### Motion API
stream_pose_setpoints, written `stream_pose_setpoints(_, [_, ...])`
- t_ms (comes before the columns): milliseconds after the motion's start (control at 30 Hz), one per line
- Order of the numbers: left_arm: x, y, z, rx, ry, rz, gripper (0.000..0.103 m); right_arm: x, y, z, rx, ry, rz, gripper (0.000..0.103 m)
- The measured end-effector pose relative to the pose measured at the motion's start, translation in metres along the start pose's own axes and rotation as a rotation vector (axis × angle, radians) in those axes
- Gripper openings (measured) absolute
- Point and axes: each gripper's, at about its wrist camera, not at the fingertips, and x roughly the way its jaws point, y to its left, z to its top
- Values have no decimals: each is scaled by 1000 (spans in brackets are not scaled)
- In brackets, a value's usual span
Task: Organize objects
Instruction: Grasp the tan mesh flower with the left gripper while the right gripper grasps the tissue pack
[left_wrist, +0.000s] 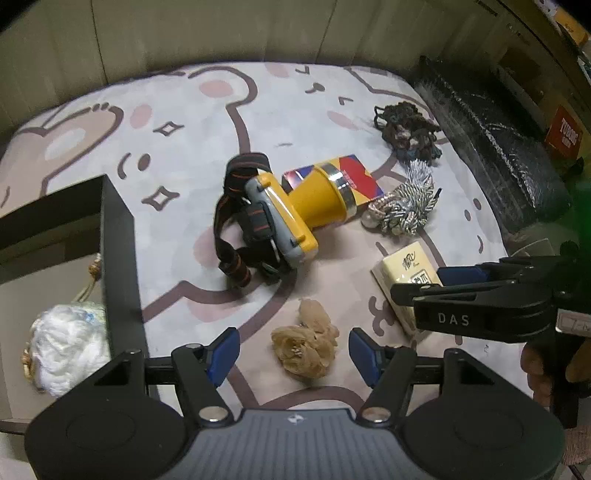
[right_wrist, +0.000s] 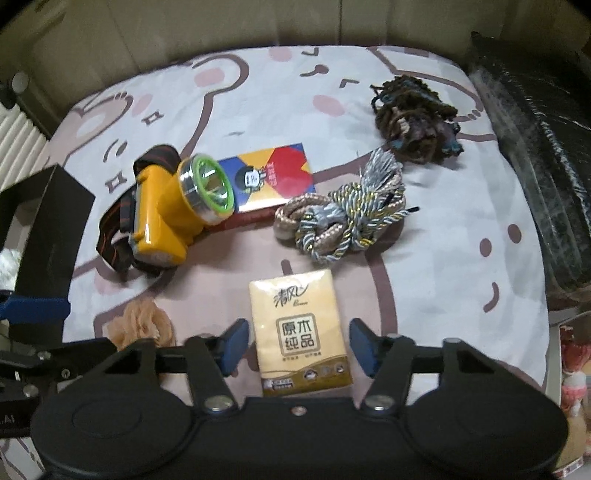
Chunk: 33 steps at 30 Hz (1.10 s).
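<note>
A beige fabric flower (left_wrist: 304, 347) lies on the bear-print mat (left_wrist: 184, 122). My left gripper (left_wrist: 294, 352) points down over it, open, a blue pad on each side with a gap to the flower. A yellow tissue pack (right_wrist: 299, 332) lies between the blue pads of my right gripper (right_wrist: 300, 343). Those pads stand close beside its long edges, and I see no squeeze on the pack. The left wrist view shows the right gripper (left_wrist: 417, 286) from the side over the same pack (left_wrist: 402, 266).
A yellow headlamp (left_wrist: 291, 218) with a black strap leans on a colourful flat box (left_wrist: 351, 177). A silver and beige cord bundle (right_wrist: 343, 218) and a dark brown one (right_wrist: 413, 118) lie farther back. An open black box (left_wrist: 118, 258) at left holds a white fluffy item (left_wrist: 66, 347). A black wrapped bundle (right_wrist: 535, 166) borders the mat's right.
</note>
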Motion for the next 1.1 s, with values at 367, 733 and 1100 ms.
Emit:
stream_pose_setpoints(367, [25, -2, 5, -19, 59, -27, 63, -12, -12, -1, 14, -27, -7, 51])
stream_pose_setpoints(733, [51, -9, 6, 2, 121, 1, 43, -13, -10, -3, -27, -7, -7, 50])
stream_pose_setpoints(1100, [31, -2, 12, -33, 33, -31, 33, -22, -13, -2, -3, -43, -17, 50])
